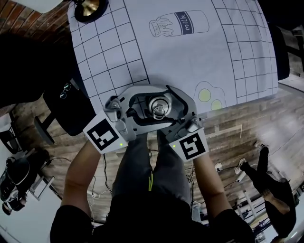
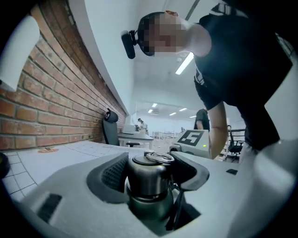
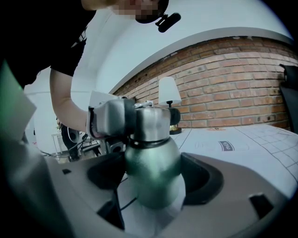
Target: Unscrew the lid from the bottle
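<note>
A metal bottle stands at the near edge of the table point(image 1: 190, 57). From above I see its steel lid point(image 1: 159, 105) with a ring on top. My left gripper point(image 2: 150, 169) is shut on the lid point(image 2: 149, 174), a pad against each side. My right gripper point(image 3: 153, 179) is shut lower down on the bottle's rounded green-grey body point(image 3: 153, 172). In the head view both grippers meet around the bottle, the left marker cube point(image 1: 102, 135) and the right marker cube point(image 1: 190, 145) near my hands. The bottle's base is hidden.
The white gridded tablecloth bears a milk-bottle drawing point(image 1: 180, 23) and a fried-egg drawing point(image 1: 206, 95). A lamp with a brass base point(image 1: 90, 9) stands at the far left corner by the brick wall. A black chair point(image 1: 71, 111) is left of me, and a person point(image 1: 270, 180) stands at lower right.
</note>
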Demonstrator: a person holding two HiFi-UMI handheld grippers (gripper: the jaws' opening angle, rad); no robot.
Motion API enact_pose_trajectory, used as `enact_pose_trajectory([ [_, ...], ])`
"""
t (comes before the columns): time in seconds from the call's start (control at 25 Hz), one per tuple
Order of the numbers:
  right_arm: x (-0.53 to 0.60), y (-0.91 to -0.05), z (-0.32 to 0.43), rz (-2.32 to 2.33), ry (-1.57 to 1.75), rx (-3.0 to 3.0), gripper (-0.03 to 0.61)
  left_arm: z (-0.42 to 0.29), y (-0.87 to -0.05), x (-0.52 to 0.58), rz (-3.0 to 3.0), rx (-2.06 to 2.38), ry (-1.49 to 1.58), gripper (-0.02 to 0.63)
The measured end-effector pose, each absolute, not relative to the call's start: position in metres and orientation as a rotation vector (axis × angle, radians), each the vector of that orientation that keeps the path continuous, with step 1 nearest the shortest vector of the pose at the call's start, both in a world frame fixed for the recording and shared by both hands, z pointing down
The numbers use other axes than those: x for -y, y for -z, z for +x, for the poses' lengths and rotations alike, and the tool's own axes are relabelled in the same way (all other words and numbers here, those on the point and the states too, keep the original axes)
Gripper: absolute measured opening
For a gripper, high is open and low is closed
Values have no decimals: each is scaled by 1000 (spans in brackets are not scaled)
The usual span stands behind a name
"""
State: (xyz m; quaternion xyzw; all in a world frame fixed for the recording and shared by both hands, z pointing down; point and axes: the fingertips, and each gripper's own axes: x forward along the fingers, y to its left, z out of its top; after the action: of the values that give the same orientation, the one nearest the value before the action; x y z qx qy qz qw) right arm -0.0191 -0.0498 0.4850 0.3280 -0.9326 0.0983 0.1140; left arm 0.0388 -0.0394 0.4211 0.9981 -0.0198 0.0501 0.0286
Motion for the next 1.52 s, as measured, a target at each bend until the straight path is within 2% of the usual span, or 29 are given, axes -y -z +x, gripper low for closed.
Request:
enact_pose_trajectory([
  [0.2,49,-485,-18,961,-293,2733,348,38,-420,49,3075,481,-134,287],
  [0.32,50,-486,-19,957,-299,2735,348,38,-419,51,3085,582,-133,287],
  [1.0,48,-484,-16,950,-288,2724,348,37,-410,52,3063,564,-91,285],
  [1.52,31,-480,16,981,-304,2643,348,37,-403,48,3058,578,-111,285],
])
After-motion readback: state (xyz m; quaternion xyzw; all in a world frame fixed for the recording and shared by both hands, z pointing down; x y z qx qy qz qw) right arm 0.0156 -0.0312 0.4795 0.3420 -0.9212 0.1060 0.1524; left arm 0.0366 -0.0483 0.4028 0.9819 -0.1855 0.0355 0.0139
